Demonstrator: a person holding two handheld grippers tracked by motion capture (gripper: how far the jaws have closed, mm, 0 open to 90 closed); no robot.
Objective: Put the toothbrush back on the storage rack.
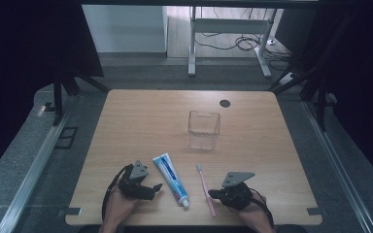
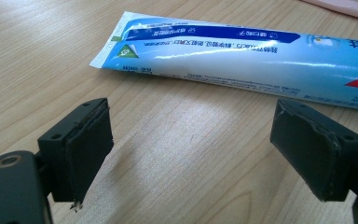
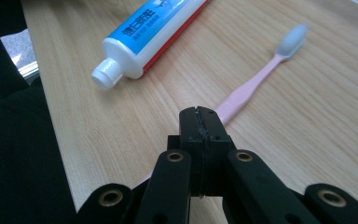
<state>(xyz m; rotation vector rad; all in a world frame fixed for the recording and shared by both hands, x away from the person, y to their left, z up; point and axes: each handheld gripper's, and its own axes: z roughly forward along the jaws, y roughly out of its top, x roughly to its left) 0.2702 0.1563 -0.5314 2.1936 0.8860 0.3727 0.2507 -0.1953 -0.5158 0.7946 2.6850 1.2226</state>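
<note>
A blue and white toothpaste tube lies near the table's front edge, cap toward me. My left gripper rests just left of it and stands open. In the left gripper view, bare wood lies between the jaws and the tube lies just beyond them. A pink toothbrush lies right of the tube, bristles pointing away. My right gripper is shut, jaws pressed flat together just above the brush handle, which passes under them. The tube's white cap shows to the left.
A clear plastic container stands upright mid-table, beyond the tube and brush. The wooden table has a dark cable hole near its far edge. A white desk frame and cables stand on the floor beyond.
</note>
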